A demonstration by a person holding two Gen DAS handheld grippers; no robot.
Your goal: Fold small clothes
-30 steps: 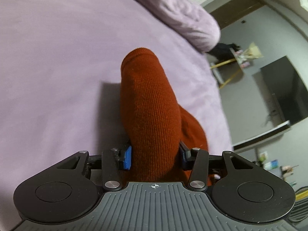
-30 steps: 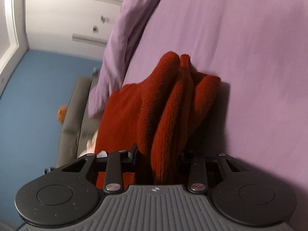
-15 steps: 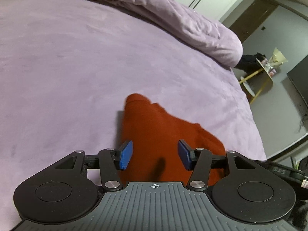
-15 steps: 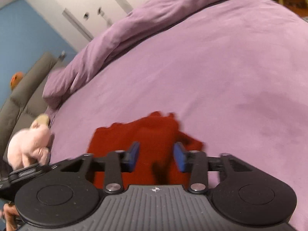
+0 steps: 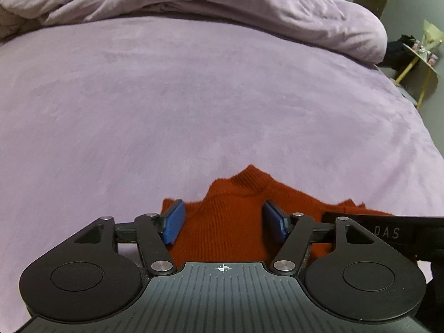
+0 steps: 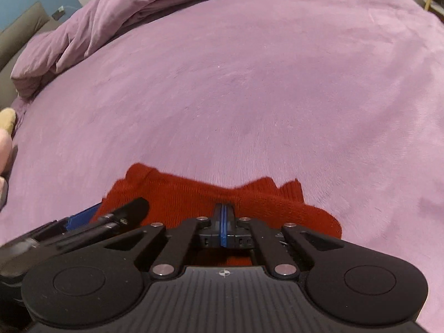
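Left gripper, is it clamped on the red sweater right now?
No, the left gripper is open, its blue pads spread apart above the red sweater.

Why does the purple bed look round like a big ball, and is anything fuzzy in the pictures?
Left wrist view: the fisheye lens bulges the flat bed into a dome; the red sweater looks sharp. Right wrist view: same bulge, dimmer and grainier, and the other claw at lower left is smeared and out of focus.
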